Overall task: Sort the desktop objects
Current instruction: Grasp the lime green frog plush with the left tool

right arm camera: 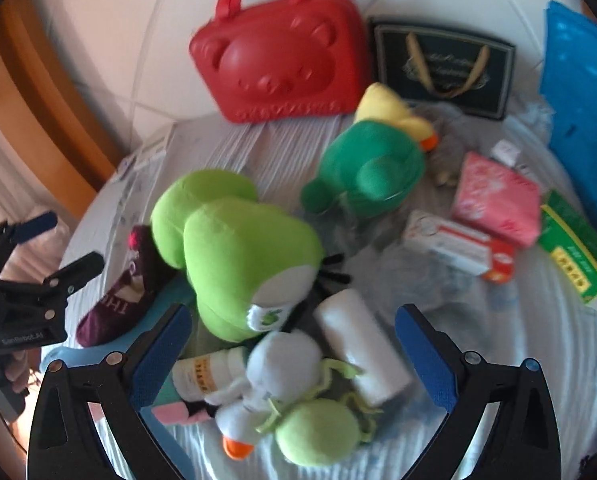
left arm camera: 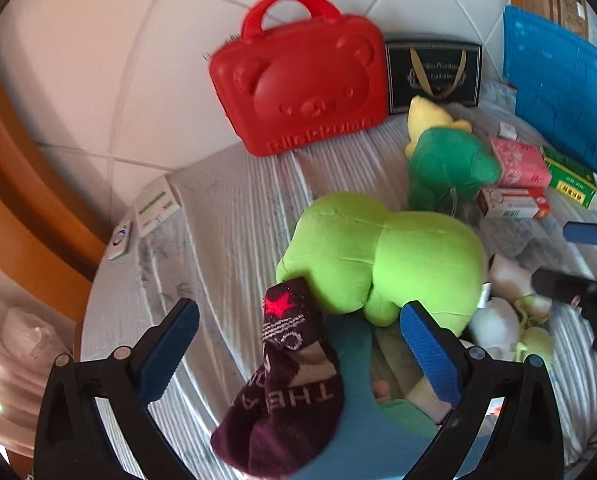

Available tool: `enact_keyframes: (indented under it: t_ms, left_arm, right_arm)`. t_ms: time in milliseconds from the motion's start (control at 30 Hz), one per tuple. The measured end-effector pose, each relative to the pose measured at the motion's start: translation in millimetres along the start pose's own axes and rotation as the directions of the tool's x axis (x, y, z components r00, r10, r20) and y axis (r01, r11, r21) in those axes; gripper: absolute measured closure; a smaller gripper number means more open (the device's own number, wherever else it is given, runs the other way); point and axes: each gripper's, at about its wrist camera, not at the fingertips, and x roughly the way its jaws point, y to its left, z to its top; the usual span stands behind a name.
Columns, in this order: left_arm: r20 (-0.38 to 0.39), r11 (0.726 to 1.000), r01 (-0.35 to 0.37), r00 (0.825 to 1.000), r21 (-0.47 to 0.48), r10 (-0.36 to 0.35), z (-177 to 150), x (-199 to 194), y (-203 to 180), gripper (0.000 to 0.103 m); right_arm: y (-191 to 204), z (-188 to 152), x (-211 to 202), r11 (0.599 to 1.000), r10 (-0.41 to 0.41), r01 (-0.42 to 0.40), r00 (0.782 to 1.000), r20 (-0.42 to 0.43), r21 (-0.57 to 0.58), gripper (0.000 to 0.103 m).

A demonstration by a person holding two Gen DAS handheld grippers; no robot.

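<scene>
One maroon sock [left arm camera: 286, 392], marked with a red star and pale lettering, lies near the surface's [left arm camera: 226, 200] left edge, its toe tucked under a lime plush [left arm camera: 382, 256]. Left gripper [left arm camera: 298, 354] straddles it, fingers wide, not touching. Right gripper [right arm camera: 292, 354], fingers wide, holds nothing above a white plush [right arm camera: 274, 368].
</scene>
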Motion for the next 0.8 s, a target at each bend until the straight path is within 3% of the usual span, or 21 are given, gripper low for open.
enact_keyframes:
  t_ms: [133, 300, 367, 500, 633, 700, 800]
  left_arm:
    - [-0.051, 0.999, 0.027, 0.998, 0.022, -0.026, 1.0, 37.3, 0.9, 0.001]
    - [-0.086, 0.998, 0.068, 0.994, 0.012, -0.067, 3.0, 65.3, 2.9, 0.001]
    - [-0.096, 0.997, 0.076, 0.993, 0.007, -0.075, 5.5, 73.1, 2.2, 0.001]
    - [-0.091, 0.991, 0.134, 0.987, -0.003, -0.134, 10.7, 77.2, -8.6, 0.001]
    - [-0.079, 0.98, 0.198, 0.977, -0.024, -0.199, 19.8, 78.8, -25.9, 0.001]
    - [-0.114, 0.977, 0.207, 0.97, -0.056, -0.212, 22.2, 83.7, -37.0, 0.001]
    - [-0.166, 0.987, 0.143, 0.974, -0.079, -0.154, 20.8, 89.9, -51.6, 0.001]
  right_arm:
    - [21.4, 1.8, 44.8, 0.999, -0.023, 0.021, 0.997, -0.075, -0.032, 0.0]
    - [25.9, -2.6, 87.8, 0.995, -0.003, -0.014, 0.987, -0.16, -0.101, 0.001]
    - [15.4, 0.2, 85.1, 0.985, -0.056, 0.035, 0.991, -0.12, -0.171, 0.003]
    - [-40.7, 21.6, 68.7, 0.98, -0.133, 0.119, 0.988, -0.081, -0.156, 0.0]
    - [-73.2, 32.2, 62.8, 0.989, -0.079, 0.061, 0.988, -0.133, -0.135, 0.0]
    - [-72.7, 30.9, 56.8, 0.991, -0.046, 0.029, 0.991, -0.126, -0.134, 0.0]
    - [-66.6, 27.7, 45.9, 0.989, -0.027, 0.012, 0.995, -0.1, -0.146, 0.0]
